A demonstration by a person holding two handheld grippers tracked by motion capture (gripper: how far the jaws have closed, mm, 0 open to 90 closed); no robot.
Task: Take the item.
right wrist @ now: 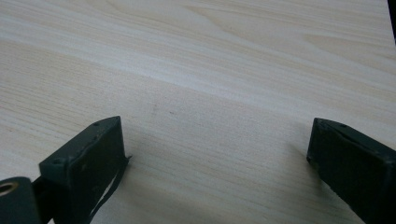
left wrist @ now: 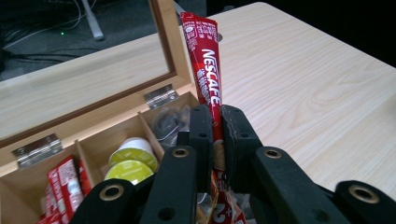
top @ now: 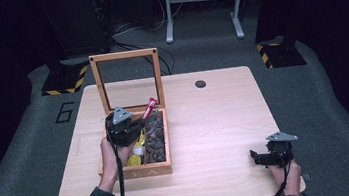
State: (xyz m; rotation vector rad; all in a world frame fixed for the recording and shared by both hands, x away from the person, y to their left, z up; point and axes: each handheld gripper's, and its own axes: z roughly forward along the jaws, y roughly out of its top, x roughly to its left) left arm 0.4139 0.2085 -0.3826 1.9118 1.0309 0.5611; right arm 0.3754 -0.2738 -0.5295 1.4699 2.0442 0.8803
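Observation:
A wooden box (top: pixel 136 172) with an upright glass lid (top: pixel 127 81) stands on the left half of the table. My left gripper (top: pixel 141 123) hovers over it, shut on a red Nescafe stick (left wrist: pixel 204 65) that points up past the box's right wall. In the left gripper view the stick (left wrist: pixel 204 65) is pinched between the two black jaws. The compartments hold yellow-green capsules (left wrist: pixel 133 158), red sachets (left wrist: pixel 63 186) and dark wrapped items (left wrist: pixel 166 122). My right gripper (top: pixel 255 157) rests low at the table's front right, open, with bare wood (right wrist: pixel 219 140) between its jaws.
The box sits on a light wooden table (top: pixel 216 123) with a dark round hole (top: pixel 200 83) near its far edge. Yellow-and-black striped stand bases (top: pixel 64 81) and a white frame (top: pixel 201 4) stand on the grey floor beyond.

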